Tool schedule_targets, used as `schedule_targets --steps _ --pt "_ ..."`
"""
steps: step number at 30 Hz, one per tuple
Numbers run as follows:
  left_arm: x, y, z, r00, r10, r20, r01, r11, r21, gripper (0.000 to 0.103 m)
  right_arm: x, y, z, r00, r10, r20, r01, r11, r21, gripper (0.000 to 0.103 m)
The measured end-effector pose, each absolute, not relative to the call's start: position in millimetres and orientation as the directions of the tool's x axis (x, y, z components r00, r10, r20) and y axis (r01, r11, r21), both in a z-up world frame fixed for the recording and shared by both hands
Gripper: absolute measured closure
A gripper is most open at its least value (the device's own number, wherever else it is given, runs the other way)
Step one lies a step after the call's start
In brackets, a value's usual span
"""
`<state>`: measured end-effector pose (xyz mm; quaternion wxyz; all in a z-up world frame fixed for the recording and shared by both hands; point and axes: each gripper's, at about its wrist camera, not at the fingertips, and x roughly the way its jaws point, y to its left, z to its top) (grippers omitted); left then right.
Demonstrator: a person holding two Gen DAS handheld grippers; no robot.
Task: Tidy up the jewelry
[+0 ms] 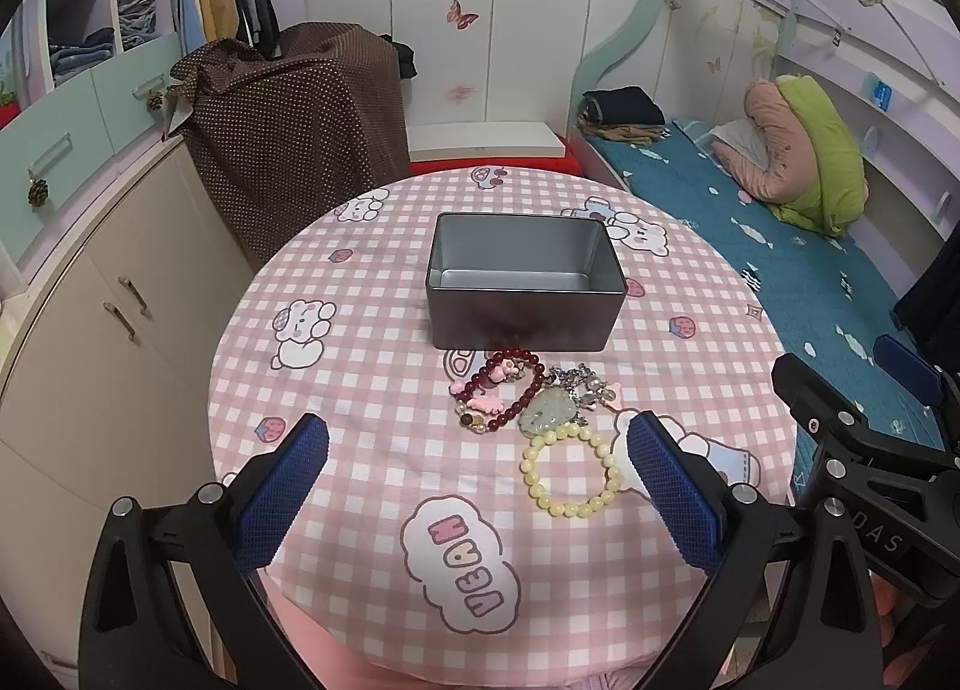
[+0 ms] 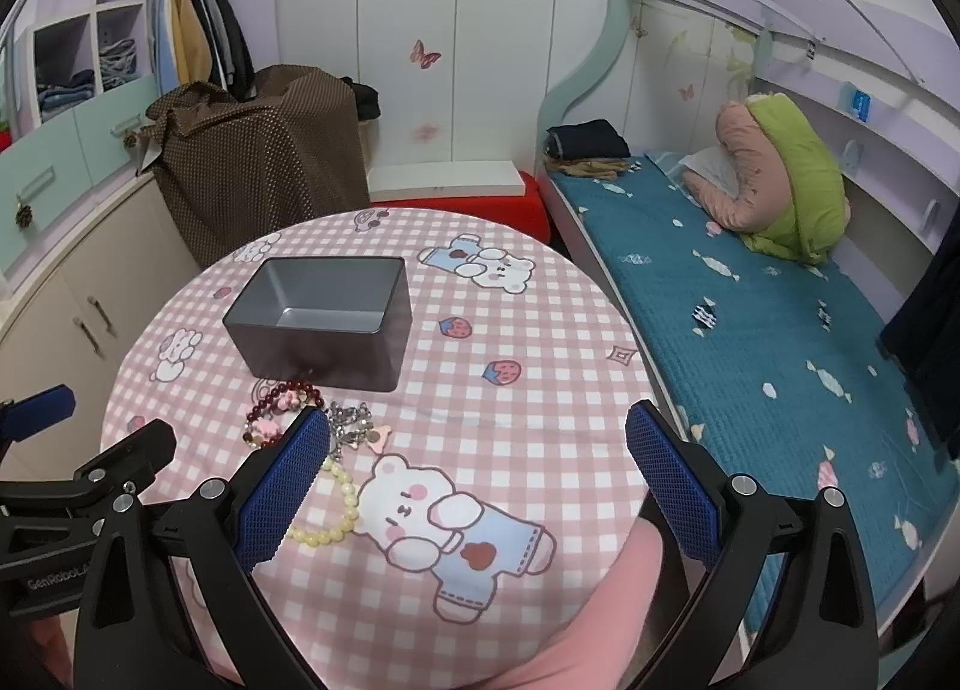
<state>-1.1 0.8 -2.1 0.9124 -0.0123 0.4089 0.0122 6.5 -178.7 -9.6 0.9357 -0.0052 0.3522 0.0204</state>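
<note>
Left wrist view: left gripper [image 1: 478, 471] held above the round worktop with pink checked cloth [image 1: 360, 366], fingers wide apart, gripping nothing. Ahead lay a yellow bead bracelet [image 1: 570, 471], touching a pale green pendant on a silver chain [image 1: 549, 408] and a dark red bead bracelet with pink charms [image 1: 501, 390], just before the empty grey metal box [image 1: 522, 285].

Right wrist view: right gripper [image 2: 478, 474] also spread open, empty, jewelry beside its left finger [image 2: 282, 486].

White wardrobe [image 1: 480, 18] with butterfly stickers behind; bunk bed [image 2: 750, 300] right, cabinets [image 1: 90, 300] left
</note>
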Motion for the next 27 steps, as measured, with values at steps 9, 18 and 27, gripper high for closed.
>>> schedule_targets --steps 9,18,27 --pt "3.2 3.6 -10.8 0.643 0.002 -0.766 -0.033 0.999 -0.025 0.007 13.1 -175.9 -15.9 0.733 0.037 -0.680 -0.047 0.999 0.004 0.007" --pt "10.7 9.8 -28.8 0.583 -0.004 -0.812 -0.045 0.998 -0.037 0.007 21.0 -167.8 -32.3 0.690 0.037 -0.722 -0.059 0.998 -0.004 0.007" --pt "18.2 20.0 -55.8 0.501 -0.022 -0.865 -0.054 0.997 -0.056 0.007 33.1 -157.8 -60.3 0.616 0.045 -0.787 -0.067 0.998 0.004 0.007"
